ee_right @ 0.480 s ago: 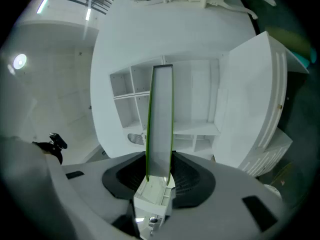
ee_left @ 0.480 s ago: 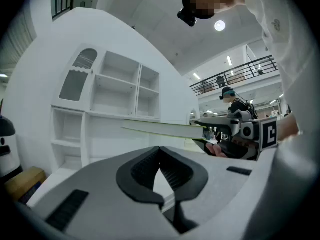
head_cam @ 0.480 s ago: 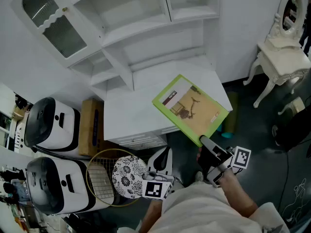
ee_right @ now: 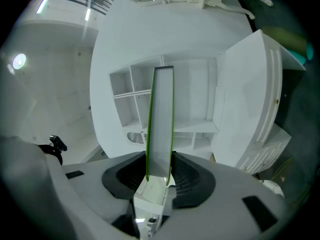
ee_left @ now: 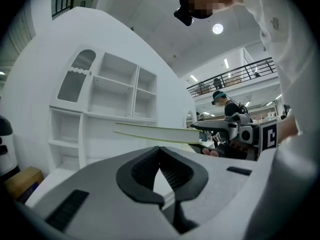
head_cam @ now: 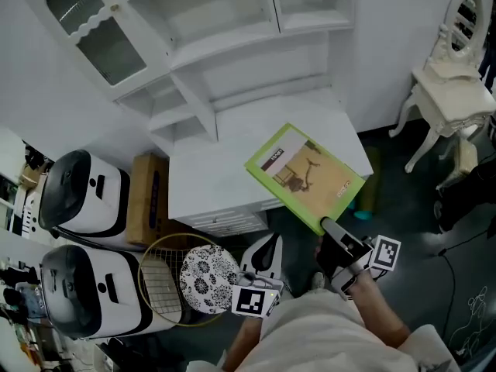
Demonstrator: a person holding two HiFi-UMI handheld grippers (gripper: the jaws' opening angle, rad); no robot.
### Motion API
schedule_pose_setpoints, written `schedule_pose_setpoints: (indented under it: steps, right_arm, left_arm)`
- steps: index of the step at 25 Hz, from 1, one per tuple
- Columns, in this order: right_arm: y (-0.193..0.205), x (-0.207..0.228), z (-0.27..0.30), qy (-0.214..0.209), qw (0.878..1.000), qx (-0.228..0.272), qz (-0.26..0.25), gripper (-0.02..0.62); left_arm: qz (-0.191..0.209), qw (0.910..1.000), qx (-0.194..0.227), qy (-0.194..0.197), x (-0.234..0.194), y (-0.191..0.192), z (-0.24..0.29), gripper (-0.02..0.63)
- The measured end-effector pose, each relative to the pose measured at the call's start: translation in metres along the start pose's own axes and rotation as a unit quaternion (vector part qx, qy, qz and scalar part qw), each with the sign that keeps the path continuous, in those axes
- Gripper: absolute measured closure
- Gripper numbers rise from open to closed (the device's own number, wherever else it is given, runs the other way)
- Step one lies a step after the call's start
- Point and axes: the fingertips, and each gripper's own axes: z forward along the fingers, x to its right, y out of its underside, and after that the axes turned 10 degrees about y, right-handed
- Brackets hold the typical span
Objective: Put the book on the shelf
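In the head view the book [head_cam: 306, 178], green-edged with a tan picture cover, hangs flat above the right front corner of the white cabinet top [head_cam: 209, 177]. My right gripper [head_cam: 332, 232] is shut on its near corner. From the right gripper view the book [ee_right: 161, 119] stands edge-on between the jaws of the right gripper [ee_right: 160, 166], pointing at the white shelf unit [ee_right: 165, 109]. The shelf unit [head_cam: 232, 37] rises behind the cabinet with bare compartments. My left gripper [head_cam: 265, 256] stays low near the body, shut and holding nothing; its own view shows the left gripper [ee_left: 160, 160] and the book [ee_left: 160, 132] ahead.
Two white rounded appliances [head_cam: 81, 196] [head_cam: 85, 285] stand at the left beside a brown box [head_cam: 147, 200]. A wire racket [head_cam: 163, 281] and a patterned disc [head_cam: 208, 277] lie near the left gripper. A white ornate table [head_cam: 449, 84] stands at the right on the dark floor.
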Motion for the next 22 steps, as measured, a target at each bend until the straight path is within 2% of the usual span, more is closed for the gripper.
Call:
schedule_pose_setpoints:
  steps: [12, 18, 22]
  right_arm:
    - [-0.003, 0.009, -0.007, 0.015, 1.000, -0.004, -0.007, 0.436]
    - [-0.010, 0.012, -0.012, 0.019, 1.000, -0.012, -0.015, 0.436]
    - [-0.013, 0.013, -0.014, 0.021, 0.999, -0.023, -0.015, 0.436]
  left_arm:
    - [-0.002, 1.0000, -0.003, -0.004, 0.010, 0.006, -0.001, 0.603]
    - [-0.010, 0.9995, 0.016, -0.024, 0.017, 0.002, 0.006, 0.603]
    - [-0.005, 0.9995, -0.002, -0.030, 0.023, 0.006, 0.007, 0.603]
